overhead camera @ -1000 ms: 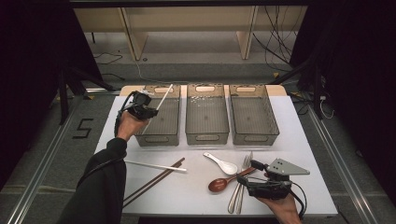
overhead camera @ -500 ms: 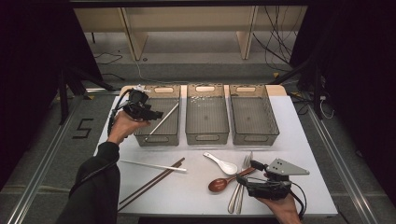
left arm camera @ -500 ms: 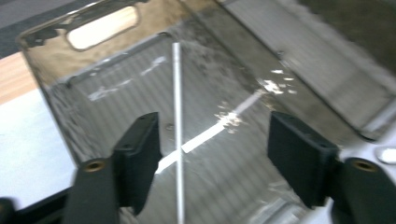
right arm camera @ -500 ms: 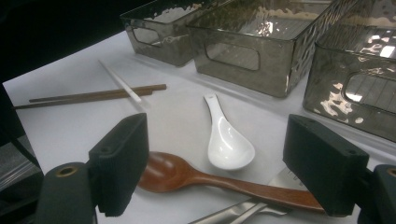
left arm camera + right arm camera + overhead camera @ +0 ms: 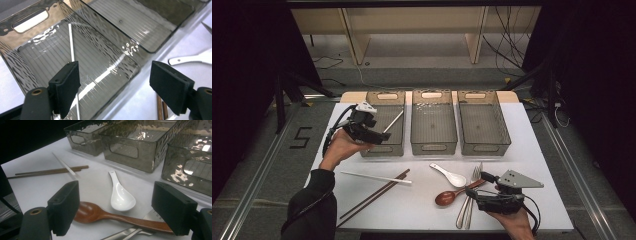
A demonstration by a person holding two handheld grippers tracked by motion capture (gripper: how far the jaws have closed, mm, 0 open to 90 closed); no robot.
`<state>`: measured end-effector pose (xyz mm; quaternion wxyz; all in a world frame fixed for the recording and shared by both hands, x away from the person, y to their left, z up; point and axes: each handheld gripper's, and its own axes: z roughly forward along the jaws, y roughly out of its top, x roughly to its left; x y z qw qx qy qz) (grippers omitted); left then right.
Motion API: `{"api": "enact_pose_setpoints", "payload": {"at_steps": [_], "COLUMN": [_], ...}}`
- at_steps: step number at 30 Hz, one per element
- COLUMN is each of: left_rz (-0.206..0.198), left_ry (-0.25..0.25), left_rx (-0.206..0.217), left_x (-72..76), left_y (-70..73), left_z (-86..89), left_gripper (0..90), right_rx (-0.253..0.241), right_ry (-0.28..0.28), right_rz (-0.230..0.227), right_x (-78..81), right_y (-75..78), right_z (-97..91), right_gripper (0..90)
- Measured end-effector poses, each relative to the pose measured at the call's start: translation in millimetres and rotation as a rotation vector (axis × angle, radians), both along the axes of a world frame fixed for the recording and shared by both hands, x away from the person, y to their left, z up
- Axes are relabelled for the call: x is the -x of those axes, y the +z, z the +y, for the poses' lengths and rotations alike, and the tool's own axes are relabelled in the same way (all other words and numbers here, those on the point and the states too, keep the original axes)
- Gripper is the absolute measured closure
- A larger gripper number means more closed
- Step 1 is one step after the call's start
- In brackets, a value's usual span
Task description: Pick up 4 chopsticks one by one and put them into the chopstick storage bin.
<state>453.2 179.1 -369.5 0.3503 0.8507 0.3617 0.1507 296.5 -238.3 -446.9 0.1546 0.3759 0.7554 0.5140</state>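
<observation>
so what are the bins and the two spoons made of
Bins: likely clear smoky plastic, glossy; the table shows through rippled walls. White spoon: looks like glazed ceramic or melamine, bright sheen. Brown spoon: probably lacquered wood, warm reddish shine.

Left gripper (image 5: pixel 382 134): black body, grey three-cornered plate on top, black cable looping off its outer side; person's left arm in a dark long sleeve (image 5: pixel 312 210) ending at the wrist. Right gripper (image 5: pixel 473 192): same black build, larger grey three-cornered plate with small dark holes, black cable curling beside it. Both gripper views: paired matte black rectangular pads (image 5: pixel 65 87) on black arms, each with a brass-ringed screw hole below the pad.
</observation>
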Motion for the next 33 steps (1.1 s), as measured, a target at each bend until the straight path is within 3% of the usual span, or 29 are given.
{"api": "enact_pose_setpoints", "payload": {"at_steps": [4,7,9,13,17,20,25,33], "left_rz": [0.008,0.017,0.025,0.04,0.06,0.081,0.108,0.145], "left_ry": [-0.011,-0.035,-0.047,-0.077,-0.125,-0.177,-0.225,-0.251], "left_rx": [0.002,-0.038,-0.039,-0.104,-0.111,-0.173,-0.224,-0.322], "left_x": [9.9,13.6,16.2,22.0,27.2,30.1,34.6,35.5], "left_y": [-8.0,-13.6,-16.9,-23.1,-26.6,-31.3,-36.6,-49.6], "left_z": [4.9,5.4,6.6,5.1,0.8,-3.4,-8.3,-12.2], "left_gripper": [23.6,23.5,23.7,23.3,23.3,23.1,23.6,25.6], "right_rx": [0.0,0.001,0.004,0.0,-0.001,0.0,0.0,-0.007], "right_ry": [-0.002,0.003,0.003,0.003,0.006,0.009,0.009,0.006], "right_rz": [0.0,-0.003,-0.004,-0.006,-0.005,-0.008,-0.008,-0.004], "right_x": [0.1,-0.1,-0.2,0.3,0.5,0.5,0.5,0.8], "right_y": [0.1,0.2,0.2,1.3,1.3,1.6,1.5,2.1], "right_z": [-0.4,0.6,0.9,0.3,0.0,0.3,0.5,-0.4], "right_gripper": [23.3,23.3,23.3,23.3,23.3,23.3,23.2,23.2]}}
